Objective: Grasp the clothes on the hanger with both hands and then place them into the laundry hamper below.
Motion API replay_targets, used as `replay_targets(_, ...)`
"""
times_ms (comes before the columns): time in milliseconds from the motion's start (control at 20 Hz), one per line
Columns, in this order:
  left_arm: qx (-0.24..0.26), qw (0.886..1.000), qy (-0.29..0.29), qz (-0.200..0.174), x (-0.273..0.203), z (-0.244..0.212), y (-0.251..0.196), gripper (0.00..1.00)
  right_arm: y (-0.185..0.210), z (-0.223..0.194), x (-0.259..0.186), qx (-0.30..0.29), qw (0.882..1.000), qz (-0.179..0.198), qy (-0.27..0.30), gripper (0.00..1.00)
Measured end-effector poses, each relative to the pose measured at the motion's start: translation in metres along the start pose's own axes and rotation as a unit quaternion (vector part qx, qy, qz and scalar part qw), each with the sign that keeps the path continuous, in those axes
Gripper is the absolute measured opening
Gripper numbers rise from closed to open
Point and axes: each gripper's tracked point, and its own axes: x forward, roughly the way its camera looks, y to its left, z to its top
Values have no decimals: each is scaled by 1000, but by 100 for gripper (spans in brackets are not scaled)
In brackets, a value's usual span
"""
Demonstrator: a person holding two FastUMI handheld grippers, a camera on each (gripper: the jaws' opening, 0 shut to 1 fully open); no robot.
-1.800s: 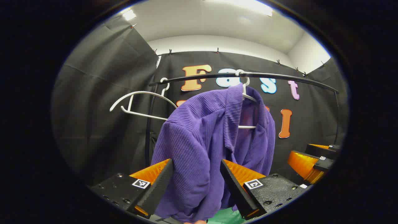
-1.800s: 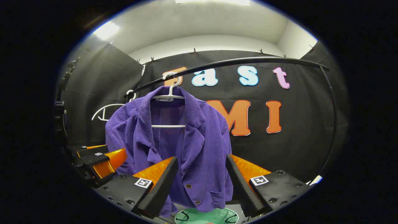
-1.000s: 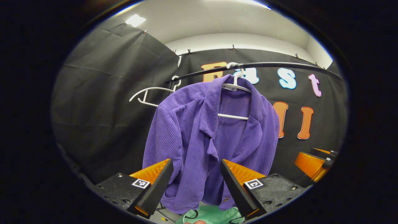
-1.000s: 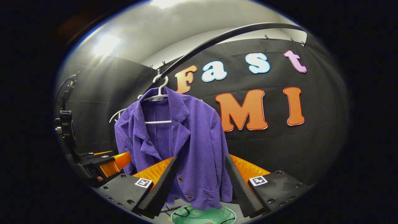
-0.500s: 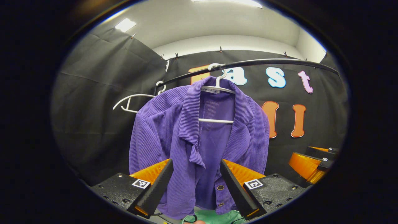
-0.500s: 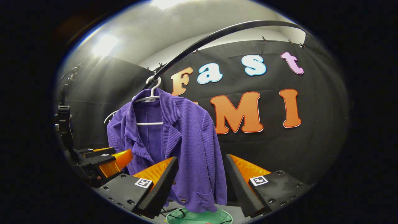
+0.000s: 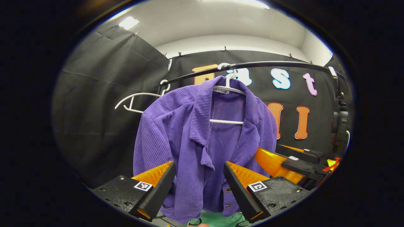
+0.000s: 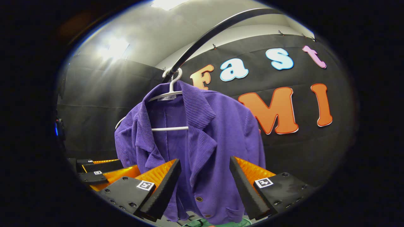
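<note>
**Both grippers closing in on the hanging jacket**

Left gripper view: the left gripper [image 7: 198,181], jaws spread and empty, faces a purple jacket [image 7: 189,138] on a white hanger [image 7: 228,91]. The right gripper [image 7: 284,160] appears beside its hem.

Right gripper view: that gripper [image 8: 205,183] is likewise released, perhaps brushing cloth. Next, each must clamp fabric, then lower it into the green hamper [image 8: 221,223].

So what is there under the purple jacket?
Under the purple jacket a green hamper shows at its hem. The jacket and the left gripper cover most of the hamper, so its inside cannot be seen.
</note>
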Motion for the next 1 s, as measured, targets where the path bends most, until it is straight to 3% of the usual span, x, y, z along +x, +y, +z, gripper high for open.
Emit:
replay_targets(100, 3, 1000, -1, -1, 0, 0, 9, 92, -1, 0, 23, -13, 1000, -27, -7, 93)
replay_targets(150, 3, 1000, -3, 1, -1, 0, 14, 92, -4, 1, 32, -24, 999, -46, -14, 93)
replay_targets(200, 2, 1000, -4, 3, -1, -1, 20, 92, -10, 2, 38, -32, 997, -71, -18, 100)
replay_targets(250, 0, 1000, -3, 5, -1, -2, 25, 99, -14, 0, 44, -33, 995, -89, -20, 100)
replay_targets(350, -2, 1000, -5, 9, -2, -1, 33, 92, -21, -6, 60, -26, 993, -112, -22, 98)
replay_targets(500, 3, 1000, -7, 13, -5, 0, 44, 92, -44, -18, 69, -30, 990, -136, -9, 99)
replay_targets(550, 4, 1000, -5, 15, -6, -2, 46, 95, -53, -17, 68, -30, 990, -141, -11, 91)
replay_targets(650, 4, 1000, 0, 13, -3, -5, 47, 92, -73, -16, 59, -34, 989, -146, -12, 74)
replay_targets(700, 4, 1000, 4, 7, -1, -7, 43, 99, -84, -16, 57, -43, 988, -148, -12, 65)
replay_targets(850, -1, 1000, 7, -18, 5, -10, 27, 92, -105, -30, 53, -65, 988, -140, 11, 65)
replay_targets(1000, -7, 999, 2, -35, 11, -9, 10, 92, -107, -15, 33, -40, 991, -128, 1, 12)
